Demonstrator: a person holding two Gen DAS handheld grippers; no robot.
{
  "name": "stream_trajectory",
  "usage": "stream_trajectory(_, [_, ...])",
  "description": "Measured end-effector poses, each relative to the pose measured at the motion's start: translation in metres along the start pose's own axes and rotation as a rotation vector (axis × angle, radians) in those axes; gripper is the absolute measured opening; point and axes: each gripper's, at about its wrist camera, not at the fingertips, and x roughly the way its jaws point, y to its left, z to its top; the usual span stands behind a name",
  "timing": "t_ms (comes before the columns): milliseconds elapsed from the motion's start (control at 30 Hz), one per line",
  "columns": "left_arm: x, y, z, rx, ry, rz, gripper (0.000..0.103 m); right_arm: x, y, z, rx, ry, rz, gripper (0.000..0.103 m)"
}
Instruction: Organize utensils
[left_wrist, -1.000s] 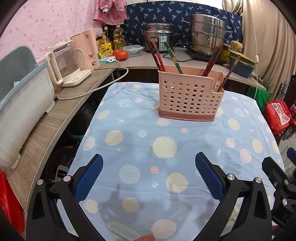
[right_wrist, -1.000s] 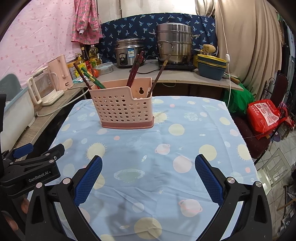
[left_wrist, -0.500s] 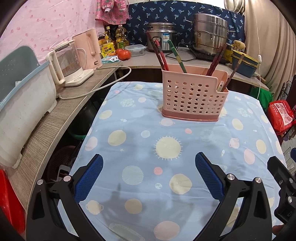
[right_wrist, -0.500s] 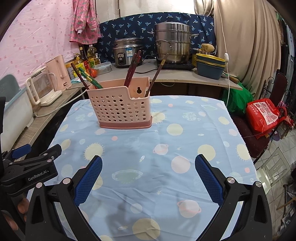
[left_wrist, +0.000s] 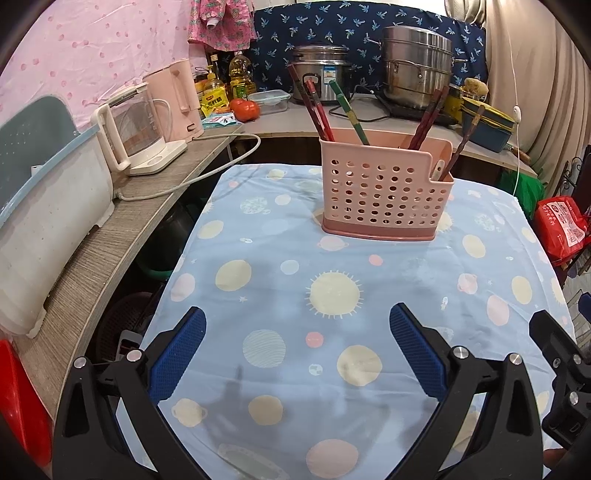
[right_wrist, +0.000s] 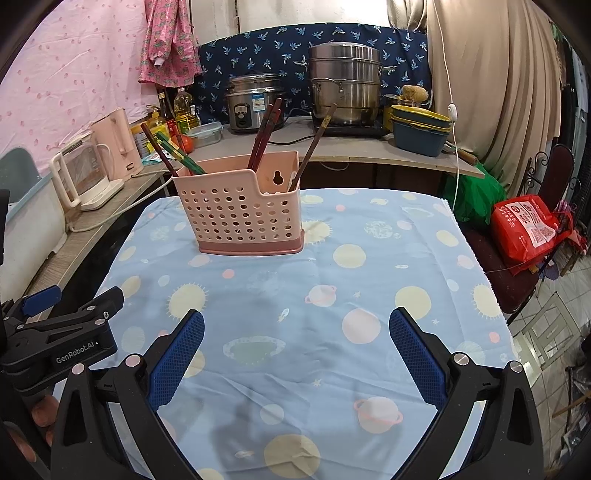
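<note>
A pink perforated utensil holder (left_wrist: 384, 192) (right_wrist: 240, 218) stands upright on the far half of the blue planet-print tablecloth (left_wrist: 332, 295) (right_wrist: 314, 295). Dark red chopsticks (left_wrist: 314, 107) (right_wrist: 266, 129) and a green-handled pair (left_wrist: 347, 110) (right_wrist: 177, 155) lean out of it, and a brown utensil (left_wrist: 465, 136) (right_wrist: 314, 147) sits in its low side compartment. My left gripper (left_wrist: 297, 328) hovers open over the near cloth, nothing between its blue pads. My right gripper (right_wrist: 295, 328) is open too and empty. The left gripper's body (right_wrist: 62, 339) shows at the right wrist view's left edge.
A wooden counter (left_wrist: 92, 258) runs along the left with a glass kettle (left_wrist: 136, 136), a pink kettle (left_wrist: 177, 99) and a white tub (left_wrist: 44, 221). Behind stand a rice cooker (right_wrist: 255, 103), a steel steamer pot (right_wrist: 343, 85) and stacked bowls (right_wrist: 421, 129). A red bag (right_wrist: 528, 225) lies on a chair at right.
Both grippers drew slightly nearer to the holder, which now looks a little larger and has shifted rightward in the left view. Both stay open and empty.
</note>
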Motion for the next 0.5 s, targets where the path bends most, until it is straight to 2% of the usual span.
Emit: stream_trajectory(500, [-0.0002, -0.001, 0.0009, -0.003, 0.007, -0.005, 0.095, -0.0005, 0.0004, -0.0004, -0.001, -0.003, -0.001, 0.097])
